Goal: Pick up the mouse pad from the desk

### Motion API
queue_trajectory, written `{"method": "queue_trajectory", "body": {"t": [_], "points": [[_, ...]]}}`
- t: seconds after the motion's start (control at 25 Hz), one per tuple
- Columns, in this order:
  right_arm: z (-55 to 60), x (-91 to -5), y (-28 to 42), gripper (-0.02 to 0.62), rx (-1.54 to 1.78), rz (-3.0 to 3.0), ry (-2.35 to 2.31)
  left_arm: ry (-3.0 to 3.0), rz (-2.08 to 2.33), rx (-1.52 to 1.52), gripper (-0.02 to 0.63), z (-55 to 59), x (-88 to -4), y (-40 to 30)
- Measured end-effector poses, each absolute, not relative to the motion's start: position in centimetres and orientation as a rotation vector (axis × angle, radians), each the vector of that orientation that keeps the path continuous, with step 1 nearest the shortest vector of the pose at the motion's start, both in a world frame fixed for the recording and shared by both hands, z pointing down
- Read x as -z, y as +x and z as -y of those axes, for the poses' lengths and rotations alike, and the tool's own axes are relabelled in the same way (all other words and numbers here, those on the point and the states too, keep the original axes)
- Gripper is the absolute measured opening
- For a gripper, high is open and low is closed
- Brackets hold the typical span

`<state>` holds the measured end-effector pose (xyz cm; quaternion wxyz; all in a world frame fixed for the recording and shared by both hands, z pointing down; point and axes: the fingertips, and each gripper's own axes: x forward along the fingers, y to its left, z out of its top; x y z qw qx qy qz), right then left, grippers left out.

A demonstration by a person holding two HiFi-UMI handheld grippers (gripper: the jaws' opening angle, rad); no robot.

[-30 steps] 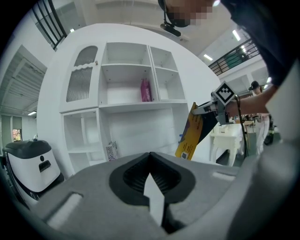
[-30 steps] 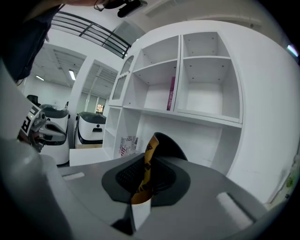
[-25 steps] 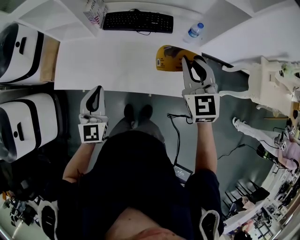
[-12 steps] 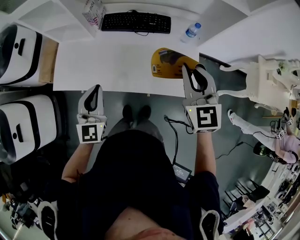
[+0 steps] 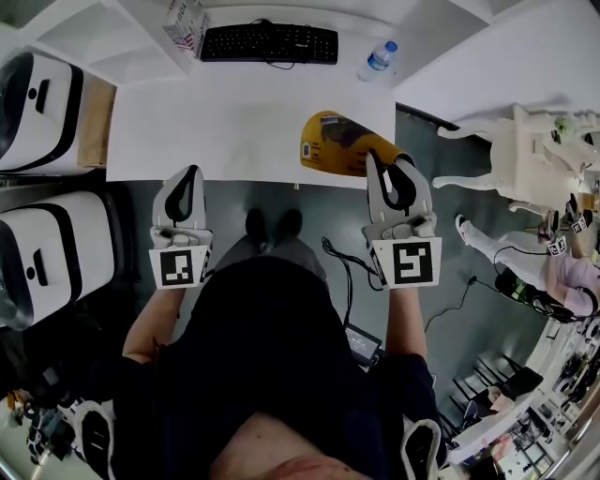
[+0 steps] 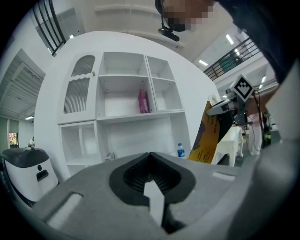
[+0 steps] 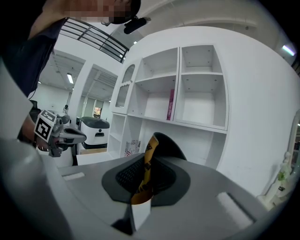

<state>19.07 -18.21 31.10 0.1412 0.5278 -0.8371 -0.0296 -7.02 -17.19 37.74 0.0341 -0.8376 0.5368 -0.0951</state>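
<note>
The mouse pad [image 5: 339,142] is yellow with a dark underside. It hangs lifted and tilted over the white desk's [image 5: 234,122] front right corner. My right gripper [image 5: 392,159] is shut on the pad's near edge. In the right gripper view the yellow pad [image 7: 149,161] stands on edge, pinched between the jaws. My left gripper [image 5: 187,178] is off the desk's front edge at the left, jaws together with nothing in them. The left gripper view shows the held mouse pad [image 6: 206,136] and the right gripper [image 6: 226,106] off to the right.
A black keyboard [image 5: 270,42], a water bottle [image 5: 379,60] and a small box [image 5: 186,21] sit at the desk's back. White machines [image 5: 37,103] stand at the left, a white chair [image 5: 534,150] at the right. A cable [image 5: 342,272] lies on the floor. White shelves [image 6: 136,98] rise behind the desk.
My right gripper has pulled back toward the person with the mouse pad, which now overhangs the desk's front edge. The left gripper has risen slightly.
</note>
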Motion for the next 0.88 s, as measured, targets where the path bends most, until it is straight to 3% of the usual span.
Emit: {"method": "queue_trajectory", "body": {"t": [0.88], "points": [[10.1,-31.7,19.1,0.018,0.006,2.348,1.604,-2.598,-1.618,0.296,0.002,14.9,-35.9,-7.3]]}}
